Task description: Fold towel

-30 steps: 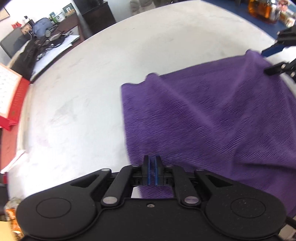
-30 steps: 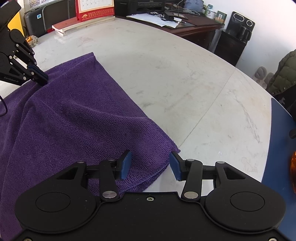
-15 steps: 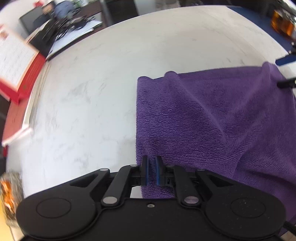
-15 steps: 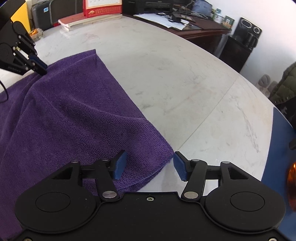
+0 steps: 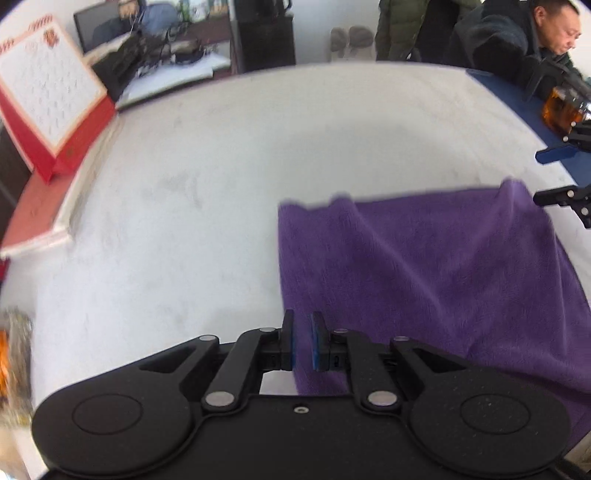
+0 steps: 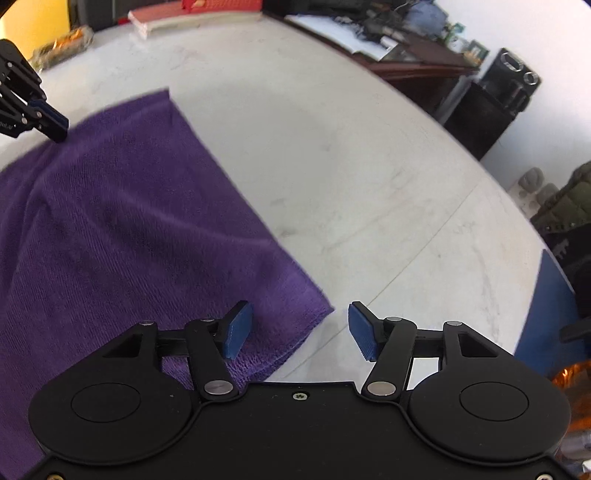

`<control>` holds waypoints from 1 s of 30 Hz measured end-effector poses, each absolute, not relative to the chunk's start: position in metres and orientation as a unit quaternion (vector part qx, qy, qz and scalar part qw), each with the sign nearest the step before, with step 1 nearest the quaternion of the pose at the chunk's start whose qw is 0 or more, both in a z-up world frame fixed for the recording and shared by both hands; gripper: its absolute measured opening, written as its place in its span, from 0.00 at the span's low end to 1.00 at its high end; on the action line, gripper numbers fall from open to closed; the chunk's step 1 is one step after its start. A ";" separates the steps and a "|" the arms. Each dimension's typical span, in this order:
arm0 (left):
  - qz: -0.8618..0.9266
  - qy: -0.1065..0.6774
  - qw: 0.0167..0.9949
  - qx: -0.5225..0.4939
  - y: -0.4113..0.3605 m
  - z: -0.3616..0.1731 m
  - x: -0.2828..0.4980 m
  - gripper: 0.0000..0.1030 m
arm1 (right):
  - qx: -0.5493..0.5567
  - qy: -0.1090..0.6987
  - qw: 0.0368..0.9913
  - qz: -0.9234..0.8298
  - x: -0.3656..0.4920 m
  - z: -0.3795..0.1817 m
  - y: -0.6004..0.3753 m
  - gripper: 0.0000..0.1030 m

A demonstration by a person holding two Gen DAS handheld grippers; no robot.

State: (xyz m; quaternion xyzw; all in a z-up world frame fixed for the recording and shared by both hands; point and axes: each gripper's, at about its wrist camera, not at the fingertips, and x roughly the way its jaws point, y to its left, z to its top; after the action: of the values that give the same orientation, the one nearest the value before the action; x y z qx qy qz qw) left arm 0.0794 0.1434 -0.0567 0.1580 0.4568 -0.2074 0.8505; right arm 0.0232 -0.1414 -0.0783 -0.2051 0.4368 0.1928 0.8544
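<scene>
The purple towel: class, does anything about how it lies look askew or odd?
Yes. The purple towel is not flat on the white table: a raised ridge runs across it toward the left tongs, which pinch its edge. The corner by the open right tongs shows doubled layers. Nothing looks spilled or damaged.

Office room, white marble table (image 5: pixel 229 155), bright daylight.
We see a dark wooden desk (image 6: pixel 417 51) with clutter, white wall (image 6: pixel 554 33), red calendar (image 5: pixel 44 96).
</scene>
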 end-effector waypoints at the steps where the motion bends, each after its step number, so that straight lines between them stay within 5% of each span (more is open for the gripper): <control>1: -0.218 0.449 0.851 0.162 0.138 -0.055 0.086 0.08 | -0.189 0.426 0.861 0.204 0.024 -0.071 -0.137 0.55; 11: -0.279 0.455 0.822 0.198 0.108 -0.091 0.095 0.08 | -0.106 0.399 0.838 0.356 0.086 -0.057 -0.050 0.49; 16: -0.273 0.466 0.826 0.164 0.126 -0.097 0.091 0.09 | -0.140 0.433 0.796 0.399 0.123 -0.083 -0.024 0.25; 30: -0.297 0.471 0.818 0.145 0.150 -0.092 0.088 0.09 | -0.212 0.423 0.722 0.504 0.145 -0.108 0.000 0.25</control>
State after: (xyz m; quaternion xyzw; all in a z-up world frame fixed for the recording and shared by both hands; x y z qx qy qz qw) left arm 0.0877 0.1500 -0.0917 0.1452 0.4713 -0.2971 0.8176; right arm 0.1452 -0.0003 -0.1076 -0.2121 0.4227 0.5044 0.7224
